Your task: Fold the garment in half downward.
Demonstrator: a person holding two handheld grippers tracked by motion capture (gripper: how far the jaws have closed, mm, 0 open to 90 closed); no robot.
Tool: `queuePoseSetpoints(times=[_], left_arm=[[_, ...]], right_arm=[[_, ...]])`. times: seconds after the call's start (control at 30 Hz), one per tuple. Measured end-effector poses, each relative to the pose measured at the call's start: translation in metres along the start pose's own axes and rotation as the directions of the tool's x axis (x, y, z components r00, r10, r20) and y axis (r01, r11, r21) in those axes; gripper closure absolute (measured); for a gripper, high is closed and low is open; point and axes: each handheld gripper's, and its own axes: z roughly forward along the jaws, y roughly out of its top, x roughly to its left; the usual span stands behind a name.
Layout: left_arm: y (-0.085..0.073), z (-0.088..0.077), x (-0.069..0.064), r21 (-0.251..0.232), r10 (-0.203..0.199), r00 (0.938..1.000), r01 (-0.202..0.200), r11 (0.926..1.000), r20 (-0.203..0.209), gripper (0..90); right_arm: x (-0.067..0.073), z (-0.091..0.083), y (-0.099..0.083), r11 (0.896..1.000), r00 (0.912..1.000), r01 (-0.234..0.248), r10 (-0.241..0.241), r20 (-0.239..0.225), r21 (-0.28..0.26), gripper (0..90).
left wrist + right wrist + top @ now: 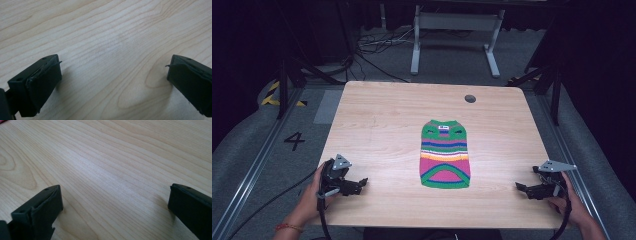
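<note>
Both grippers, left [362, 183] and right [518, 186], low near table [377, 120] front edge, jaws spread, empty. Striped sweater [445, 154] flat mid-table between them, well apart. Probably soft, light, floppy; best pinched at hem corners.

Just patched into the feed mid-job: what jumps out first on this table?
The striped knit garment, in green, pink, blue and yellow bands, lies flat right of the middle of the pale wooden table. The left gripper and right gripper rest near the table's near corners, jaws open and pointing inward, well apart from the garment. A small dark round hole sits near the far edge.
</note>
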Motion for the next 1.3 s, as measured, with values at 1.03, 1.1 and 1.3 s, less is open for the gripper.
queuePoseSetpoints(times=[1.03, 1.1, 1.3], left_arm=[[0.103, 0.028, 0.001, -0.120, 0.198, 0.9499, -0.174, 0.9775, 0.241, 25.5], [0.116, 0.034, 0.000, -0.119, 0.200, 0.9519, -0.176, 0.9771, 0.232, 26.0], [0.151, 0.060, 0.001, -0.125, 0.192, 0.9584, -0.168, 0.9777, 0.211, 32.1]], right_arm=[[-0.006, 0.020, 0.087, 0.994, 0.9919, 0.104, -0.106, -0.071, -0.025, 31.0], [-0.003, 0.027, 0.107, 0.993, 0.9907, 0.108, -0.111, -0.079, -0.047, 32.4], [0.004, 0.056, 0.159, 0.990, 0.9862, 0.123, -0.130, -0.103, -0.070, 36.0]])
